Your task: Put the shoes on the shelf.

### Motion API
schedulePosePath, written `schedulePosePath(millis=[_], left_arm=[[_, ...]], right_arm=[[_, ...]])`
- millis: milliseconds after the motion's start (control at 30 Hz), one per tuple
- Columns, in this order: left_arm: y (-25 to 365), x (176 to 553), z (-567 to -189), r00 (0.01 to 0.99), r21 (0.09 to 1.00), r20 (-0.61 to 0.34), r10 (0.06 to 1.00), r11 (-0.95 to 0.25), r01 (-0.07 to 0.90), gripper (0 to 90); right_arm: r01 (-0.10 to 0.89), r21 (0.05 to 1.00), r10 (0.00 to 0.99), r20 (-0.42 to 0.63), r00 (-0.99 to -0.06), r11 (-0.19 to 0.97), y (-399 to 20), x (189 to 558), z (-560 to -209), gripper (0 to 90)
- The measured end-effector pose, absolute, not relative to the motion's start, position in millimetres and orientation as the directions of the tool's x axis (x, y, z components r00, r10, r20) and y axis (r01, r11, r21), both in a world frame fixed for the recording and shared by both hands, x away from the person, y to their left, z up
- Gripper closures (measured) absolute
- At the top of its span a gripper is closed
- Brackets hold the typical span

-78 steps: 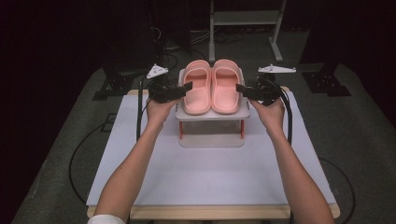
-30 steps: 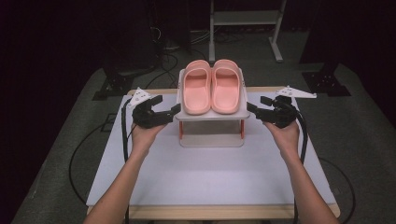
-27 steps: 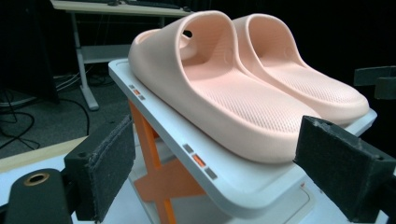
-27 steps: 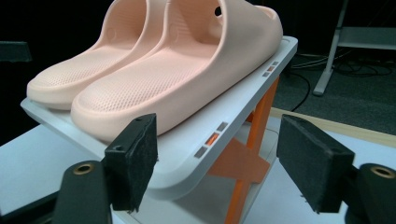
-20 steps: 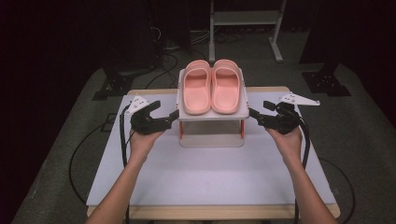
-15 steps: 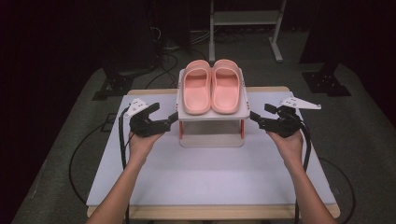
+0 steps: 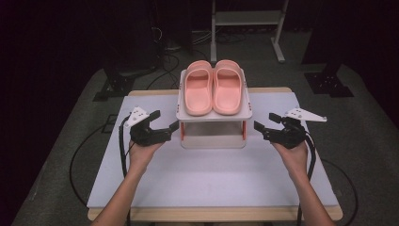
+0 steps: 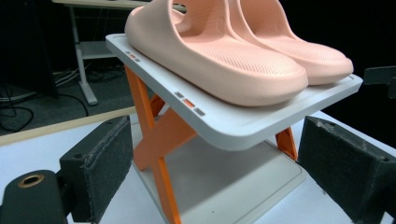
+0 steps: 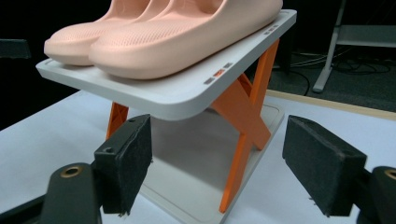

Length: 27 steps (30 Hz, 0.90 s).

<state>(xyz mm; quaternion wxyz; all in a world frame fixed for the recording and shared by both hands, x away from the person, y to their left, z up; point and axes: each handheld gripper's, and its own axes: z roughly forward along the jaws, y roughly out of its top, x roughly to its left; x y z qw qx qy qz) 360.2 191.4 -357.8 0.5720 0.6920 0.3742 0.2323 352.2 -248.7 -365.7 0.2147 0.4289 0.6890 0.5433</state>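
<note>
A pair of pink slippers [image 7: 214,87] lies side by side on the top shelf of a small white rack [image 7: 214,116] with orange crossed legs [image 8: 159,135]. My left gripper [image 7: 169,131] hovers low at the rack's left side, open, jaws pointing at it. My right gripper [image 7: 263,125] mirrors it on the right side, also open. In the left gripper view the slippers [image 8: 224,56] and shelf edge [image 8: 224,126] sit above the left gripper [image 8: 224,172], whose pads are spread wide. In the right gripper view the right gripper [image 9: 224,163] frames a leg [image 9: 243,116] under the slippers [image 9: 163,37]. Nothing is held.
The rack stands at the back middle of a white tabletop [image 7: 211,174] with a wooden front edge [image 7: 211,214]. A metal stand [image 7: 247,19] and cables lie on the dark floor behind. Black stand bases [image 7: 329,82] flank the table's far corners.
Both grippers have drawn away from the slippers' sides, dropping lower and toward me. They now sit beside the rack's lower level. The slippers stay put on the shelf.
</note>
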Motion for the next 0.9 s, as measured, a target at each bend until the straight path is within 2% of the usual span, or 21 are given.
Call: schedulePosePath(millis=[900], left_arm=[[194, 326, -385, 0.602, 0.966, -0.092, 0.793, -0.076, 0.248, 8.7]], right_arm=[[0.355, 0.934, 0.823, 0.172, -0.541, 0.039, -259, 319, -398, 21.2]])
